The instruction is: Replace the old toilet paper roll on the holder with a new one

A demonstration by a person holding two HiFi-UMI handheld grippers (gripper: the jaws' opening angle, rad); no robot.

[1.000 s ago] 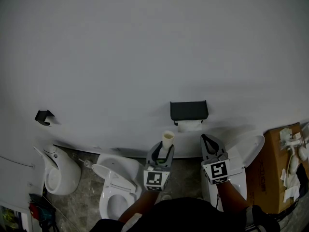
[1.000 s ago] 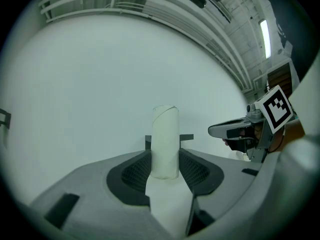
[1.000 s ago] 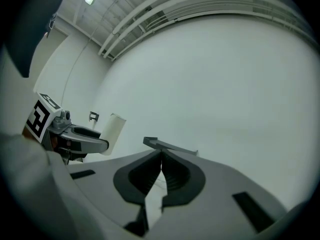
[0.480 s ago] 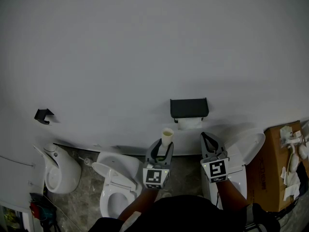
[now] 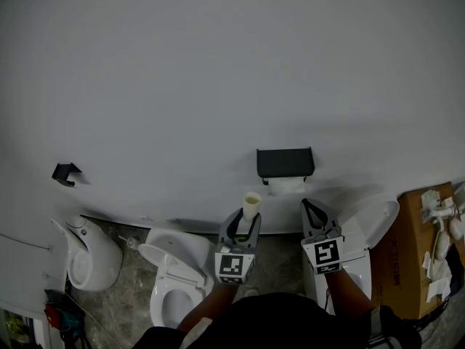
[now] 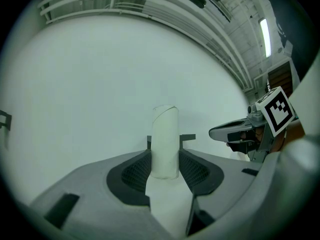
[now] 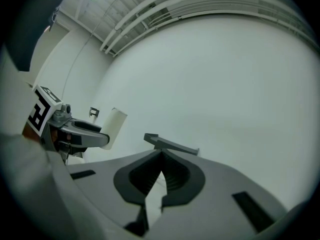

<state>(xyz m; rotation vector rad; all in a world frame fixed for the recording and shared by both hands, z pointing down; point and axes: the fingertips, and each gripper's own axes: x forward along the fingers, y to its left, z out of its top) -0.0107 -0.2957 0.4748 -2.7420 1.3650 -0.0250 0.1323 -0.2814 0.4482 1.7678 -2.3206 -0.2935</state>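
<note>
A black toilet paper holder (image 5: 285, 163) hangs on the white wall, with white paper (image 5: 285, 187) showing just under its cover. My left gripper (image 5: 247, 222) is level below and left of it, shut on an upright bare cardboard tube (image 5: 251, 206). In the left gripper view the tube (image 6: 165, 141) stands between the pads (image 6: 135, 171), hiding most of the holder (image 6: 188, 136) behind it. My right gripper (image 5: 313, 212) is shut and empty, just below the holder's right end. In the right gripper view the jaws (image 7: 161, 159) meet under the holder (image 7: 170, 143).
Below the wall stand a white urinal (image 5: 91, 257), a toilet with its seat down (image 5: 174, 282) and another with its lid up (image 5: 374, 227). A cardboard box (image 5: 414, 260) with white items is at the right. A black hook (image 5: 65, 174) sits on the wall far left.
</note>
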